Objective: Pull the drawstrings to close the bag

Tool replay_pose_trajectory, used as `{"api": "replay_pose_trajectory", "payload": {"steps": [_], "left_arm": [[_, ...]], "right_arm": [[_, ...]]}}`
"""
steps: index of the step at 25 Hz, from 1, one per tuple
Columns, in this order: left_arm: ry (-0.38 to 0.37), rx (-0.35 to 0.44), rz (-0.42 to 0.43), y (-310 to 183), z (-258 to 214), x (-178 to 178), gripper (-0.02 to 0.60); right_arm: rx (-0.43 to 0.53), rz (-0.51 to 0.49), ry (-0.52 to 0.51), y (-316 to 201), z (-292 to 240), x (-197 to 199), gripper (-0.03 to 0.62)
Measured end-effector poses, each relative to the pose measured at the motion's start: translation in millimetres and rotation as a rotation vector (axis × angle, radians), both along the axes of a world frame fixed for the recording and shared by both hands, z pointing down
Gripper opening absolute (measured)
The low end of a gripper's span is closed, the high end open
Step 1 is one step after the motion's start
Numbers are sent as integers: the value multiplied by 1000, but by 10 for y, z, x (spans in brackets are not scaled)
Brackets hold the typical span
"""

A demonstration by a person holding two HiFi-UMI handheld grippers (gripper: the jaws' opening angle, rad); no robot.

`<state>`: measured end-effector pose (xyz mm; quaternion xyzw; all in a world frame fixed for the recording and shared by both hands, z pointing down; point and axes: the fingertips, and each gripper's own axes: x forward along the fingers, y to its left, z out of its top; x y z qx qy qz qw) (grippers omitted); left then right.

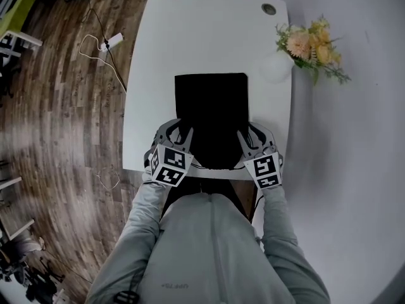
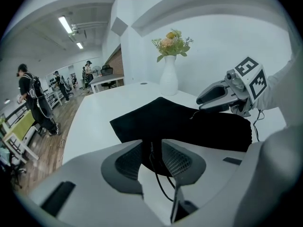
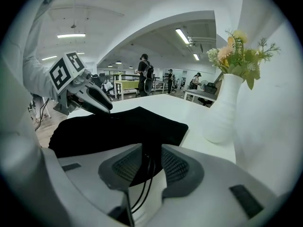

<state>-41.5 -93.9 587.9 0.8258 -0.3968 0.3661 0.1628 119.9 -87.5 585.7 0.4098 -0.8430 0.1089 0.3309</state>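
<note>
A flat black drawstring bag (image 1: 212, 116) lies on the white table (image 1: 202, 37), its mouth at the near edge. My left gripper (image 1: 179, 138) rests at the mouth's left corner and my right gripper (image 1: 253, 141) at the right corner. In the left gripper view the jaws (image 2: 152, 150) stand apart with a thin black drawstring (image 2: 158, 178) running loose through the gap. The right gripper view shows the same: my right gripper (image 3: 151, 155) has parted jaws with two cord strands (image 3: 142, 188) between the pads and the bag (image 3: 118, 129) beyond.
A white vase of flowers (image 1: 276, 67) stands at the table's right edge, just beyond the bag's far right corner. A round cable hole (image 1: 269, 9) sits at the far right corner. A white cable and plug (image 1: 111, 41) lie on the wooden floor to the left.
</note>
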Motion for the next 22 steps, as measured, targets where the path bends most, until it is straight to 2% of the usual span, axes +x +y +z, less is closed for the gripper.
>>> {"api": "replay_pose_trajectory", "payload": {"steps": [10, 22], "left_arm": [[33, 83, -47, 22, -407, -60, 137], [90, 237, -74, 6, -1113, -107, 137]], "right_arm": [[24, 12, -76, 94, -326, 6, 137], [181, 107, -231, -6, -1238, 84, 137]]}}
